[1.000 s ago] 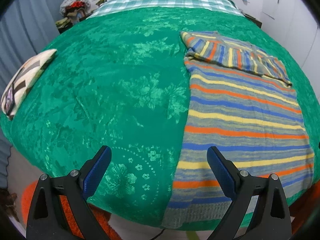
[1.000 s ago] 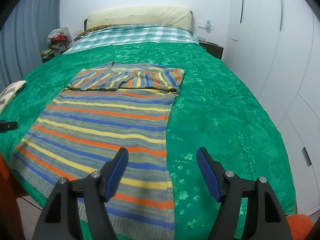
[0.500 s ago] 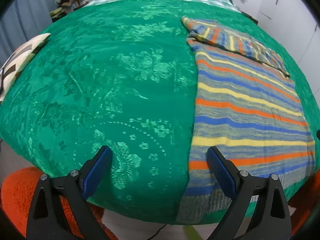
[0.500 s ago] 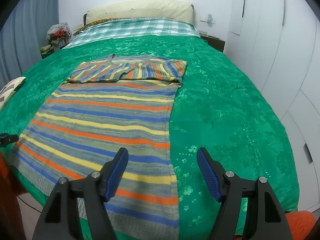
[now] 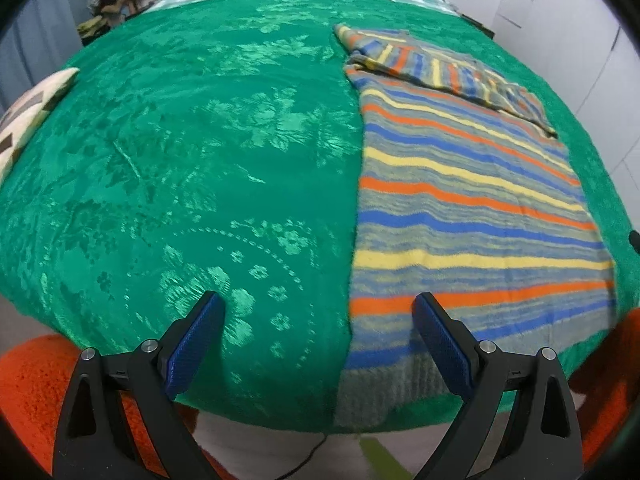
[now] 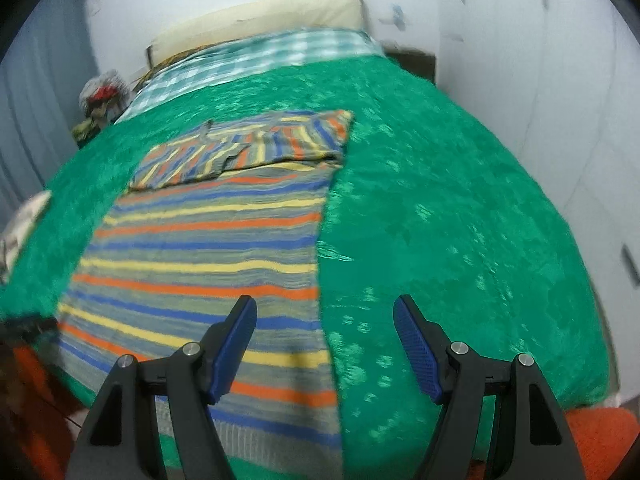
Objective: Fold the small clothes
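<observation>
A striped knit garment (image 5: 460,208) in orange, blue, yellow and grey bands lies flat on the green bedspread (image 5: 192,152), toward the foot of the bed, with its grey ribbed hem hanging just over the near edge. Its far end carries a folded-over part whose stripes run crosswise to the body, lying on top of the garment. In the left wrist view the left gripper (image 5: 318,304) stands with its jaws released and nothing between them, straddling the garment's left edge near the hem: one blue pad over bare bedspread, the other over the stripes. In the right wrist view, which is blurred, the right gripper (image 6: 325,308) is likewise spread wide and empty, astride the garment's right edge near the hem. Beyond the bedspread lies a green checked sheet (image 6: 256,60) and a cream pillow (image 6: 260,20) against the white wall. A patterned cushion (image 5: 28,108) rests at the bedspread's left edge, and an orange rug (image 5: 32,392) shows below the bed.
</observation>
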Motion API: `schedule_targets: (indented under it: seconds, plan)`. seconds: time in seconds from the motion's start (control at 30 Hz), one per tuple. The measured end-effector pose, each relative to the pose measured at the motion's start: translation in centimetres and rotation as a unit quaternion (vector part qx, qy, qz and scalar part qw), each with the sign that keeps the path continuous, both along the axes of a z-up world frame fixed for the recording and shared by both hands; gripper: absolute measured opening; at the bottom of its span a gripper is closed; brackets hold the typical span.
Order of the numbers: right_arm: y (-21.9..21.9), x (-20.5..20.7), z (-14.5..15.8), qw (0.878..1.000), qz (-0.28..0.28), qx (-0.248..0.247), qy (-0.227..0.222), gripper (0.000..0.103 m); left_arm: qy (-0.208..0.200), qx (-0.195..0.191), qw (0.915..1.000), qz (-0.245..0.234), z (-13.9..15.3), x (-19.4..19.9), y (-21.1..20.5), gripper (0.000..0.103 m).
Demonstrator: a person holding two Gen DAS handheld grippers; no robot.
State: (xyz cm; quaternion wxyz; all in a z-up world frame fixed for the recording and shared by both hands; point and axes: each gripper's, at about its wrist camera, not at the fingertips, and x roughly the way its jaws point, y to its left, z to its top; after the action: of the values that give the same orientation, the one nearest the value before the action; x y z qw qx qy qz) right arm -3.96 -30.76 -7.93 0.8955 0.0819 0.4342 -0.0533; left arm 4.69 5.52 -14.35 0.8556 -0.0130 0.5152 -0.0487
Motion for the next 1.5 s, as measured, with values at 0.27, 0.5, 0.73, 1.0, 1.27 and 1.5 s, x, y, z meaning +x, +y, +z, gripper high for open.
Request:
schedule_targets:
  seconds: [0.27, 0.5, 0.73, 1.0, 1.27, 1.5]
  plan:
    - [-0.7, -0.8, -2.7, 0.971, 0.059, 0.148, 0.177, 0.070, 0.030, 0.022, 0.9983, -0.044, -0.4, -0.8, -1.9, 0.074]
    - [0.7, -0.8, -6.8, 0.953, 0.077, 0.127, 0.264, 0.005, 0.090, 0.020, 0.9937, -0.064, -1.3, -0.9, -2.7, 0.006]
    - [-1.5, 0.8, -2.4, 0.956, 0.057, 0.230, 0.173, 0.006, 0.110, -0.134, 0.9844, -0.027, 2.4, 3.1, 0.1, 0.004]
    - [-4.1, 11.1, 0.1, 0.962, 0.016, 0.266, 0.056, 0.006, 0.055, -0.193, 0.9796, -0.007, 5.4, 17.3, -0.8, 0.004]
    - [-6.8, 24.3, -0.4, 0.969, -0.012, 0.246, 0.034, 0.006, 0.040, -0.185, 0.9819, 0.013, 5.1, 29.0, -2.6, 0.004]
    - [-10.9, 33.5, -4.1, 0.951, -0.067, 0.302, 0.024, 0.010, 0.039, -0.174, 0.9805, 0.082, 2.4, 39.3, -2.3, 0.025]
